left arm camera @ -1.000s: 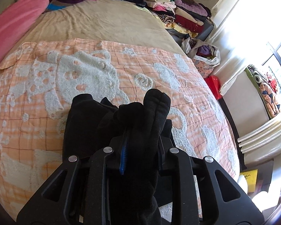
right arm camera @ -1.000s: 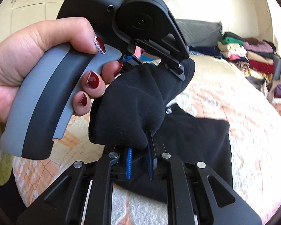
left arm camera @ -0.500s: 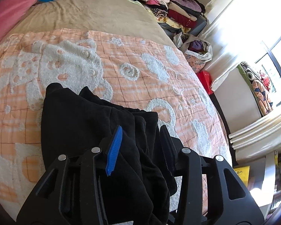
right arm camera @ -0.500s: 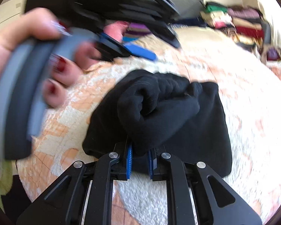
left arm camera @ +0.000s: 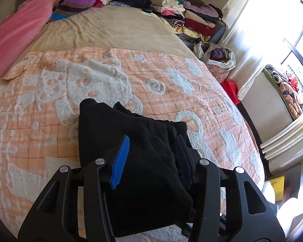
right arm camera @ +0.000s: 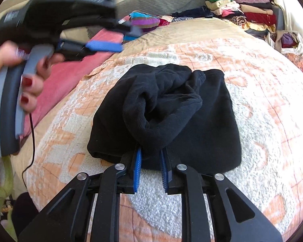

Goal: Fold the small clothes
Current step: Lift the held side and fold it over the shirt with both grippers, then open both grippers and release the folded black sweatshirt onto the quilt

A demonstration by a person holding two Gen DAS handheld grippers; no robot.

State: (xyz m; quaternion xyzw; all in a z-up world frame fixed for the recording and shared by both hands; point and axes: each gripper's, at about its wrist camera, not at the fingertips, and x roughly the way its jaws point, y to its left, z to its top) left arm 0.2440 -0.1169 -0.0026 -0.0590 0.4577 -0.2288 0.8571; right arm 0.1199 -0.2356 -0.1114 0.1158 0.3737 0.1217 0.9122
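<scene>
A small black fleece garment (right arm camera: 192,121) lies bunched on the orange-and-white blanket (right arm camera: 262,104). My right gripper (right arm camera: 150,153) is shut on a rolled fold at its near edge. My left gripper (left arm camera: 151,143) is open, its blue pads wide apart above the same garment (left arm camera: 131,141), with black cloth lying between and under the fingers. In the right wrist view the left gripper (right arm camera: 103,38) is blurred, held in a hand up at the left, clear of the garment.
A pink blanket (left arm camera: 12,30) and a striped garment (left arm camera: 74,2) lie at the far left of the bed. Stacks of folded clothes (left arm camera: 187,14) sit at the far right corner. A bag of clothes (left arm camera: 218,60) stands beside the bed, by the curtain.
My left gripper opened and let go of the black fold, then lifted away up and left. The fold dropped onto the garment. My right gripper kept its hold.
</scene>
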